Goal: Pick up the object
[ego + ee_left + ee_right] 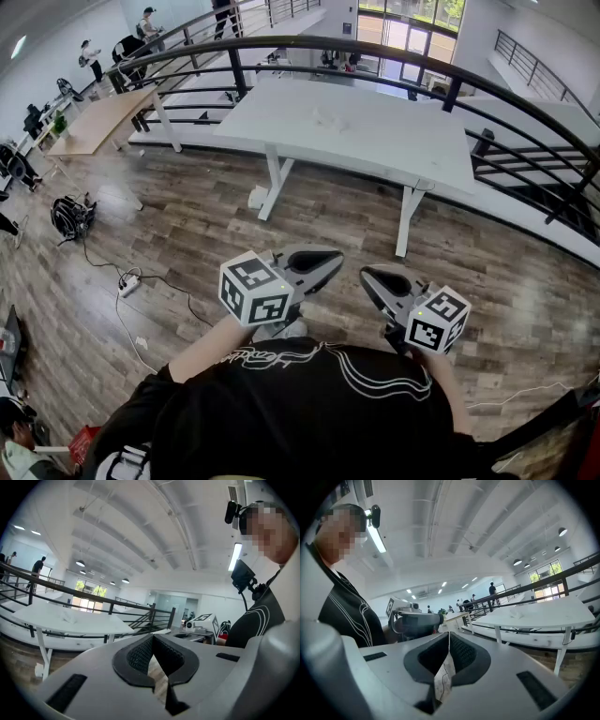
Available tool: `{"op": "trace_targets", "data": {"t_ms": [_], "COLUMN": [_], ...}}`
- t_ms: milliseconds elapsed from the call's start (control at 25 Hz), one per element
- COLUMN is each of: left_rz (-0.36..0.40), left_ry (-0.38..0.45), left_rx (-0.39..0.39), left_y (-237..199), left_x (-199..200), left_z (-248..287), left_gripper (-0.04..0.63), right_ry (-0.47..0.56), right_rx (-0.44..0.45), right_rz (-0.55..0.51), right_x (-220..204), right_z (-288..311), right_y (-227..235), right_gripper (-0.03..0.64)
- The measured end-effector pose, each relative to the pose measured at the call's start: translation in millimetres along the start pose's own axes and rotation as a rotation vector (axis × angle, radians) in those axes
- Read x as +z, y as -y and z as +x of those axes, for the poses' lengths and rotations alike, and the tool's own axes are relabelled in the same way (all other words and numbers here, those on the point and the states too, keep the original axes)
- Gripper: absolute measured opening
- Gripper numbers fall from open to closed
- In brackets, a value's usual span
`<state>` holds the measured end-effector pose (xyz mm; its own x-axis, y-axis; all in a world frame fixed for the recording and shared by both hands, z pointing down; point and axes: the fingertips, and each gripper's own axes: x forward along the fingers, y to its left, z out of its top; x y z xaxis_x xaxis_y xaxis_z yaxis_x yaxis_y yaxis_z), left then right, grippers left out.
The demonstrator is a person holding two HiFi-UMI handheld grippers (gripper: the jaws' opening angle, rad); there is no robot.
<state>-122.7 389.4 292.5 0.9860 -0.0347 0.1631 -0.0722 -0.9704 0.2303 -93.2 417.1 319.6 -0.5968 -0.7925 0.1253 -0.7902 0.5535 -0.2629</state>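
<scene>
Shows the left hand-held gripper [152,638] with jaws pressed together at the tips and nothing between them, held close to the chest and pointing almost level. Shows the right hand-held gripper [449,635] likewise closed tip to tip and empty, with only floor visible through the slit lower down. Sets the two side by side in the head view, angled slightly toward each other above the wooden floor [187,234], the left hand-held gripper [328,257] near the right hand-held gripper [373,277] without touching. Places the task's thing, a small pale object [330,118], on the white surface [412,150] straight ahead and well apart from both, with open floor between. Puts the object [69,617] left of the jaws in the left gripper view and the same object [517,613] right of the jaws in the right gripper view, hence roughly on the line that runs forward between the two. Leaves its kind and long axis undecided, being too small and too pale against the surface to tell. Suggests the left hand-held gripper as marginally the nearer, since the object sits almost directly beyond its tips in the head view. Calls, on this reading, for a walk forward to the surface and a spreading of the jaws before any grasp. Bounds the surface just behind with a dark railing [394,49].
</scene>
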Motion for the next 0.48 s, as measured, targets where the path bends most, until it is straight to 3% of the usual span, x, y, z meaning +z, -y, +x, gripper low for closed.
{"op": "trace_targets", "data": {"t_ms": [480], "left_rz": [-0.014], "left_ry": [-0.028], "left_rx": [-0.034], "left_y": [2.8], "left_x": [-7.9], "left_z": [9.5], "left_gripper": [0.009], "right_ry": [0.011], "right_rx": [-0.026], "right_rz": [0.021], "right_x": [-4.6], "right_z": [-5.0], "right_y": [6.7], "right_gripper": [0.02]}}
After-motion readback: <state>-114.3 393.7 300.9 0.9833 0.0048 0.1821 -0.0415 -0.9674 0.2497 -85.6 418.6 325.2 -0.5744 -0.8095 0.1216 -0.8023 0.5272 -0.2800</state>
